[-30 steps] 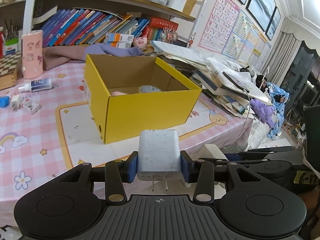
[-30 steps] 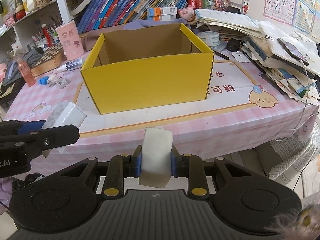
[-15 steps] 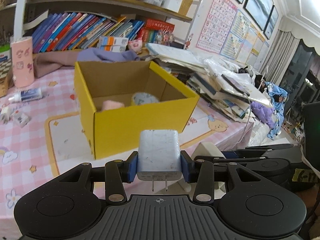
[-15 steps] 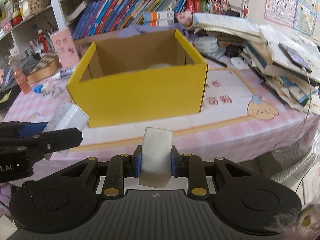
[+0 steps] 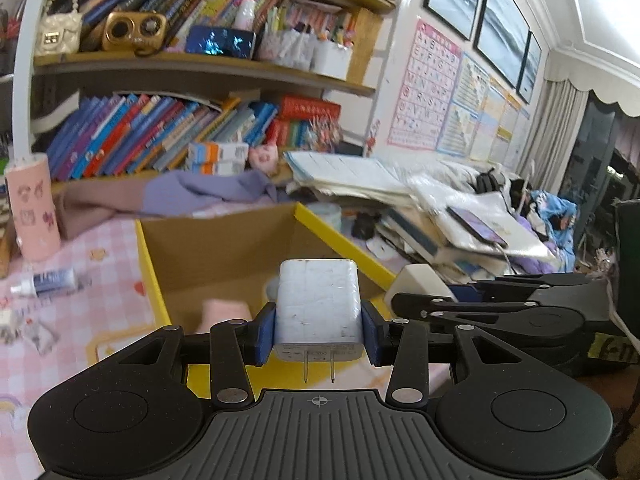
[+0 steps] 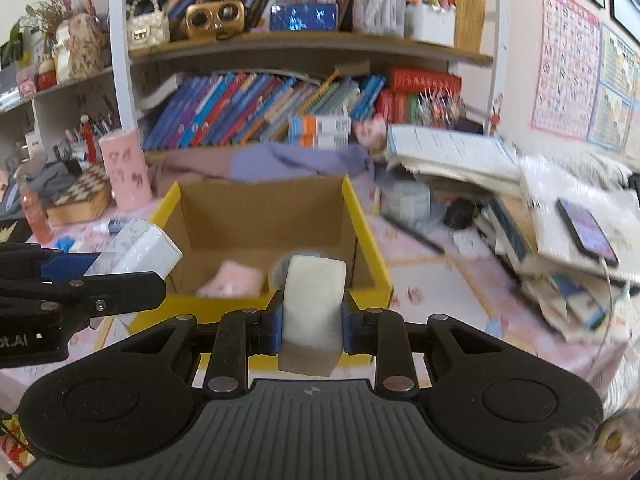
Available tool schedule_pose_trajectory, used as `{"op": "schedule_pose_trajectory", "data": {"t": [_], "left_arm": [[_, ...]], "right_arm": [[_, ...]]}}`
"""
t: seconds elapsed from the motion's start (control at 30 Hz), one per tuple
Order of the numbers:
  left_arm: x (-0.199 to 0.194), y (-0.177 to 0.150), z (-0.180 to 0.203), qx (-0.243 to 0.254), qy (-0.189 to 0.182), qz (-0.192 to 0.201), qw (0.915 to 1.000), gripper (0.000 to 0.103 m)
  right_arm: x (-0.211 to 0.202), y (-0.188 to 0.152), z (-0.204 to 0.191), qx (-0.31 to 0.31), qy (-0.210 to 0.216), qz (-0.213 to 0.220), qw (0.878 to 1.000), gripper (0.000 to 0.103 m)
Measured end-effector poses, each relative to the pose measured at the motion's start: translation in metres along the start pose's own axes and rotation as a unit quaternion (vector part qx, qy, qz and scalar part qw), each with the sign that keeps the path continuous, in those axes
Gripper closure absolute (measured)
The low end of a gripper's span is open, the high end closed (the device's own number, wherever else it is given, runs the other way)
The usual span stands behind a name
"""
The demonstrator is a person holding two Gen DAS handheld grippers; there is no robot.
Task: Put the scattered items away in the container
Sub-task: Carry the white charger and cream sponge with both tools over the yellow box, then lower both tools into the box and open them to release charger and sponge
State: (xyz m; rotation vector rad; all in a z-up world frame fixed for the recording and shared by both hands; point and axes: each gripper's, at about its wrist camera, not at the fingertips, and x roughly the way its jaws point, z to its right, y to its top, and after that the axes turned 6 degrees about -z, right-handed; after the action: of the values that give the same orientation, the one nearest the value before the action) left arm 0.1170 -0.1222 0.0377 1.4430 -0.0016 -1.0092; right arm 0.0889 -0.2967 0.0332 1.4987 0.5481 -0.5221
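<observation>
Box (image 6: 362,236) mid-desk already holds a pink item (image 6: 234,284) and tape roll (image 6: 280,268). Left gripper (image 5: 318,332) fingers pinch a charger (image 5: 318,304), right gripper (image 6: 310,326) fingers pinch a white block (image 6: 312,312); both at the box's near rim, unreleased. A tube (image 5: 52,282) and small bits wait near the desk's left edge.

A: Is the way into the yellow box (image 6: 362,236) open?
B: Its top is open. A pink item (image 6: 234,280) and a tape roll (image 6: 280,270) lie on the floor mid-frame; the rest is bare.
A: Around it?
B: Paper stacks (image 6: 452,156) crowd the right, a pink cup (image 6: 125,168) stands upper left.
</observation>
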Motion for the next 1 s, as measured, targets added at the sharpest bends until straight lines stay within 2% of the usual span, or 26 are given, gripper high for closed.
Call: {"op": "schedule_pose_trajectory", "data": {"t": [0.17,0.37,0.7,1.0], "left_arm": [[0.009,0.012,-0.009,-0.010,0.021,0.012,0.9997,0.061],[0.023,0.019,-0.018,-0.025,0.047,0.006,0.9986,0.061],[0.060,0.032,-0.032,-0.032,0.088,-0.023,0.9954,0.061],[0.099,0.039,-0.044,-0.024,0.118,-0.077,0.9897,0.061]], "right_arm": [[0.016,0.017,0.002,-0.018,0.014,0.008,1.000,0.078],[0.038,0.032,0.004,-0.035,0.037,0.006,0.999,0.078],[0.091,0.048,0.009,-0.057,0.071,-0.044,0.995,0.078],[0.135,0.054,0.010,-0.076,0.090,-0.096,0.988,0.078]]}}
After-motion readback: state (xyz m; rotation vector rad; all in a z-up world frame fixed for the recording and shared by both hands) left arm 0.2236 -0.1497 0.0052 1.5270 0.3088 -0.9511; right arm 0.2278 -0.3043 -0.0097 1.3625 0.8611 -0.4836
